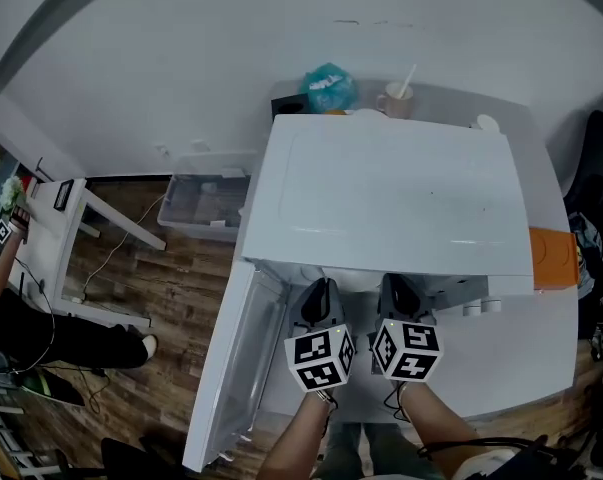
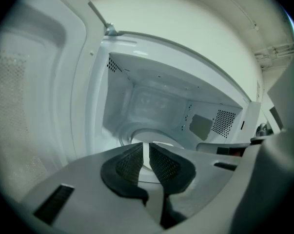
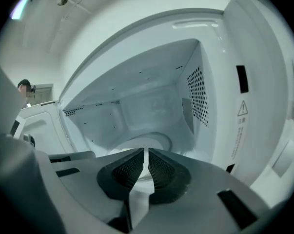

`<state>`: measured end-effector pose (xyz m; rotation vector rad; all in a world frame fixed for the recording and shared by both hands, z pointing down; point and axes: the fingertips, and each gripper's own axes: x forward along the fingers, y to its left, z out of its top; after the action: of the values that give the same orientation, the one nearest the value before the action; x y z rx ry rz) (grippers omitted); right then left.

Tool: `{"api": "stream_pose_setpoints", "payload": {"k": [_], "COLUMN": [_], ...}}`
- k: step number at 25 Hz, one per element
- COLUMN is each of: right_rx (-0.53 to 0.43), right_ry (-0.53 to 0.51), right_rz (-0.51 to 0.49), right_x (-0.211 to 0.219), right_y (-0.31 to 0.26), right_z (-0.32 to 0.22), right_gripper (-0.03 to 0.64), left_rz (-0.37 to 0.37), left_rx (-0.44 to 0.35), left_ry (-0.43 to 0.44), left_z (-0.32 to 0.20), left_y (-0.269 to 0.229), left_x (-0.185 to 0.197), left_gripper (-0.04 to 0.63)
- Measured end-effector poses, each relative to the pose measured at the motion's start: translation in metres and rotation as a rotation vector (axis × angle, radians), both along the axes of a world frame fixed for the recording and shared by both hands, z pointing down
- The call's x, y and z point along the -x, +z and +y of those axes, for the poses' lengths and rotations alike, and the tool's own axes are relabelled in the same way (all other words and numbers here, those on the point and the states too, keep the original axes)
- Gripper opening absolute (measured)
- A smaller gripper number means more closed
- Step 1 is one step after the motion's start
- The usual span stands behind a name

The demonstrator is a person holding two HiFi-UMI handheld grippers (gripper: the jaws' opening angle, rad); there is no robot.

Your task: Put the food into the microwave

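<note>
The white microwave (image 1: 381, 188) stands on a counter with its door (image 1: 226, 368) swung open to the left. Both grippers point into its opening side by side, the left gripper (image 1: 321, 296) beside the right gripper (image 1: 397, 290). In the left gripper view the left gripper (image 2: 147, 162) is shut on a thin white plate rim (image 2: 147, 152), in front of the turntable (image 2: 132, 133). In the right gripper view the right gripper (image 3: 147, 167) pinches the same kind of white edge (image 3: 146, 159) above the turntable (image 3: 154, 139). The food itself is hidden.
Behind the microwave are a teal bag (image 1: 328, 88) and a cup with a spoon (image 1: 394, 100). An orange object (image 1: 553, 258) lies at its right. On the wooden floor sits a clear storage box (image 1: 201, 206). A person (image 1: 21, 318) is at far left.
</note>
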<state>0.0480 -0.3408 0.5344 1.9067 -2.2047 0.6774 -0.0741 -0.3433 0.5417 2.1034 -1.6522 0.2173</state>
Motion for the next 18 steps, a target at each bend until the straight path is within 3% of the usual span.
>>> {"api": "stream_pose_setpoints", "payload": {"k": [9, 18], "right_rx": [0.046, -0.006], "right_ry": [-0.101, -0.140], "right_rz": [-0.004, 0.032], "right_x": [0.008, 0.015], "right_y": [-0.019, -0.061], "right_z": [0.054, 0.090], "right_gripper": [0.037, 0.023], "left_rz": [-0.011, -0.034], "left_rx": [0.027, 0.000], "left_ry": [0.066, 0.091], "left_z": [0.052, 0.091], "left_y": [-0.028, -0.066], "left_x": [-0.020, -0.022], "left_gripper": [0.005, 0.005]}}
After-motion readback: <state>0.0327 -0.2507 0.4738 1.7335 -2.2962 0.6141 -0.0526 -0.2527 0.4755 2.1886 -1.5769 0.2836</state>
